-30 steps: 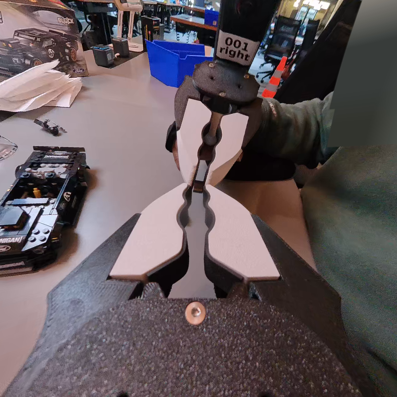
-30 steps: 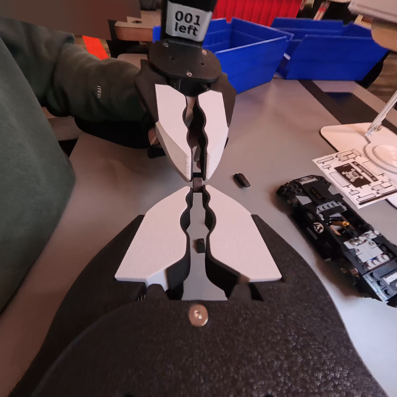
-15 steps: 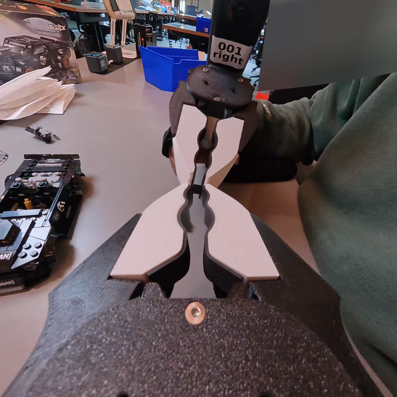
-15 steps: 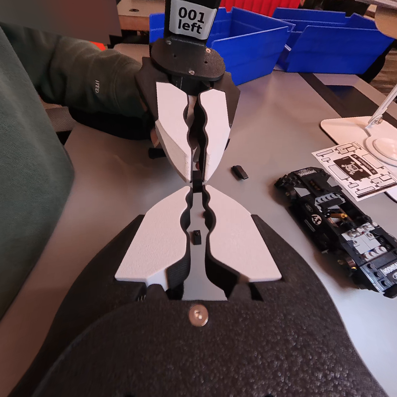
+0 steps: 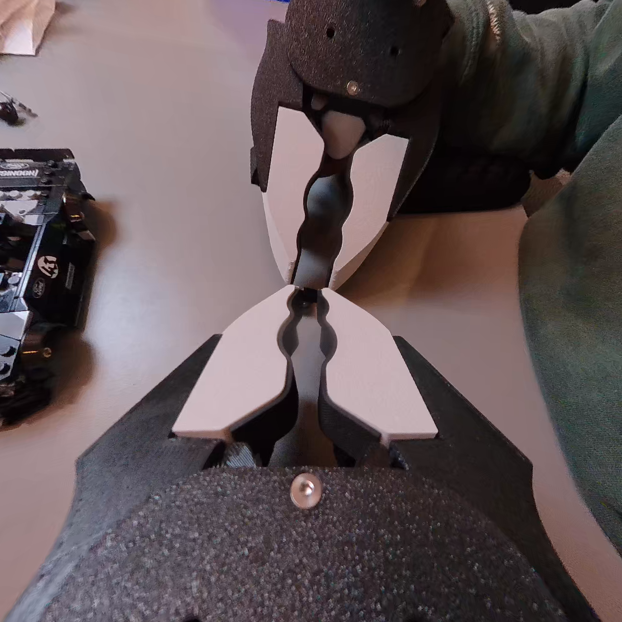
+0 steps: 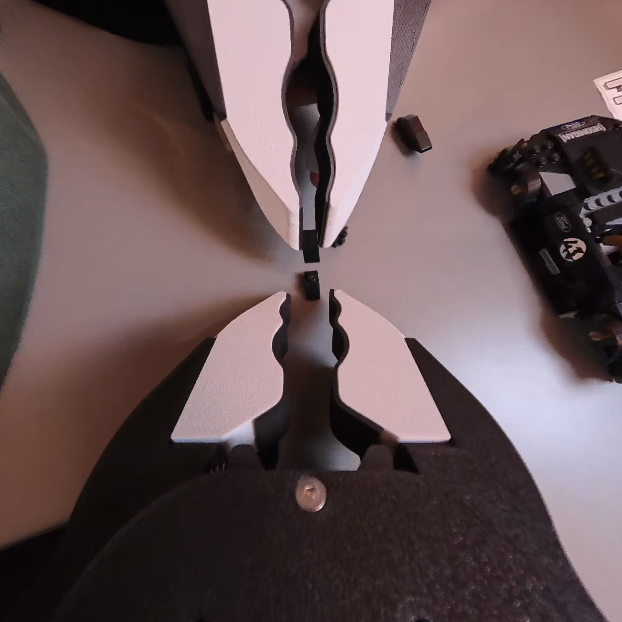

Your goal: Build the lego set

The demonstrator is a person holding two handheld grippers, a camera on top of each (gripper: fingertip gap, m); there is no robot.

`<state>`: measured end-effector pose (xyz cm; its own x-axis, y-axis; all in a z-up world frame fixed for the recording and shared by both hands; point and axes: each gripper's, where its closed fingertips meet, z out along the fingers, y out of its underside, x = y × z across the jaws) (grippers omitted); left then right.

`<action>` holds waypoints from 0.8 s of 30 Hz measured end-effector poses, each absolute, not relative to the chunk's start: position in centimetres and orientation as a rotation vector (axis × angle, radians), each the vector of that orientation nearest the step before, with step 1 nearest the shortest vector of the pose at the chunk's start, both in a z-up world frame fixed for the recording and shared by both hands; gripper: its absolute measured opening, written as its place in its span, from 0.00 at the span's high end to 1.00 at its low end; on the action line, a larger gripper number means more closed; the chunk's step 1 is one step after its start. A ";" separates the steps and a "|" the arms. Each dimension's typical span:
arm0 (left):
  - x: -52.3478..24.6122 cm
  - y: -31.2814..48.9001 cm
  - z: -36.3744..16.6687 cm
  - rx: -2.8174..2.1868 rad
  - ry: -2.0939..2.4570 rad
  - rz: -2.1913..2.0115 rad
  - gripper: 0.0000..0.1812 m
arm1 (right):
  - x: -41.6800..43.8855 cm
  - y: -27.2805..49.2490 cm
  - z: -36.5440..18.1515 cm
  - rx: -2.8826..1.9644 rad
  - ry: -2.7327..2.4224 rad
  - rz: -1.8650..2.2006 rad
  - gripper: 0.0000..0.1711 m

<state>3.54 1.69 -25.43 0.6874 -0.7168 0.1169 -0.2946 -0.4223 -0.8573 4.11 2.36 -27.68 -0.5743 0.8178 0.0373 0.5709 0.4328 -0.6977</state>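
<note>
The left gripper (image 6: 308, 247) is closed on a small black piece (image 6: 310, 249) that sticks out past its tips. The right gripper (image 6: 308, 292) is spread a little, with a tiny black stud piece (image 6: 310, 285) just ahead of its tips, apparently loose, though the view is too blurred to be sure. The black car (image 6: 572, 232), off to the right gripper's right on the table (image 6: 437, 336), is largely built, but its top is open and a spare black brick (image 6: 413, 134) lies loose, so fitting remains.

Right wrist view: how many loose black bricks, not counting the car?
3. A held brick in the left gripper, a studded brick beyond the open right gripper's tips, a third brick on the table toward the car. A dark bit behind the left gripper may be another.
</note>
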 end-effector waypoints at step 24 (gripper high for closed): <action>3.7 2.0 -26.9 -2.115 0.786 -0.599 0.95 | 3.6 2.3 -28.2 -1.140 -2.422 0.840 0.95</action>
